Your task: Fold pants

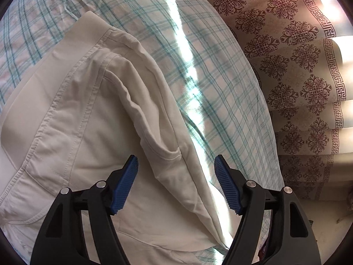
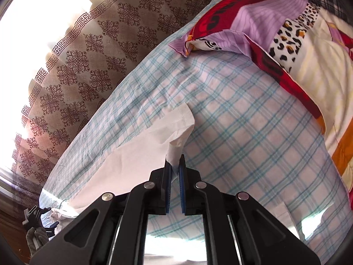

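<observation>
This is a bedroom in a home. A bed covered with a checked sheet (image 2: 231, 110) of pale blue lines fills most of both views. At its far right end lies a patchwork quilt (image 2: 293, 44) in red, lilac, cream and leopard print. Along the far side of the bed hangs a beige curtain (image 1: 286, 66) with dark floral medallions and a key-pattern border, daylight glaring through behind it
</observation>
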`<move>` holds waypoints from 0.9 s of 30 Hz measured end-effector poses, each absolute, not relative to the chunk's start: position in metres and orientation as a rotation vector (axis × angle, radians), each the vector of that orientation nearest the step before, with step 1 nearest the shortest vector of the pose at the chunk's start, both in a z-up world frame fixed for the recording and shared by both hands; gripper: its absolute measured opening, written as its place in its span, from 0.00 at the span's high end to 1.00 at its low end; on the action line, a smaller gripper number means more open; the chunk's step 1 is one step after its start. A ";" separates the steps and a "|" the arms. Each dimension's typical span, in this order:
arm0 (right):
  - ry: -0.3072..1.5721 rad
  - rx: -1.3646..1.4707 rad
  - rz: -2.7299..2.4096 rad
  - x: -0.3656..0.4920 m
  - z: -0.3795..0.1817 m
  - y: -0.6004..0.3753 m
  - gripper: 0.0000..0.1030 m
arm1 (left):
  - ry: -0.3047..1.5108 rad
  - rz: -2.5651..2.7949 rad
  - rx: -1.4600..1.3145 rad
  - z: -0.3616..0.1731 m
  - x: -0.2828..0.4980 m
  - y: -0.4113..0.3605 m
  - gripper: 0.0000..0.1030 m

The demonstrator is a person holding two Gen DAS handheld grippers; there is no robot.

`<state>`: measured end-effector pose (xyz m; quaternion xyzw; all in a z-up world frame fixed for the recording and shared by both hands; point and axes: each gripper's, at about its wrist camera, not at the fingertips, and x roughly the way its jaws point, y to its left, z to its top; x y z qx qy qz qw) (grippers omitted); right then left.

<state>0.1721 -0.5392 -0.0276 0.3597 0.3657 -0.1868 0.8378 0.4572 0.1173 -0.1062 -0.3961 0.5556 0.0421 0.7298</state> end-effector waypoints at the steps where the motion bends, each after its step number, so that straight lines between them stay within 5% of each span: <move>1: 0.775 0.769 -0.393 0.168 -0.032 -0.540 0.95 | 1.225 0.100 -0.868 -0.108 0.460 0.116 0.29; 8: 0.762 0.757 -0.382 0.154 -0.046 -0.533 0.95 | 1.274 0.138 -0.801 -0.116 0.473 0.110 0.31; 9: 0.757 0.761 -0.381 0.152 -0.048 -0.532 0.95 | 1.284 0.153 -0.787 -0.118 0.474 0.109 0.48; 12: 0.761 0.770 -0.380 0.148 -0.052 -0.529 0.95 | 1.301 0.159 -0.768 -0.123 0.477 0.107 0.79; 15: 0.766 0.759 -0.382 0.146 -0.054 -0.528 0.95 | 1.275 0.130 -0.765 -0.118 0.467 0.112 0.89; 27: 0.712 0.742 -0.373 0.124 -0.025 -0.525 0.95 | 1.139 -0.056 -0.870 -0.082 0.357 0.152 0.91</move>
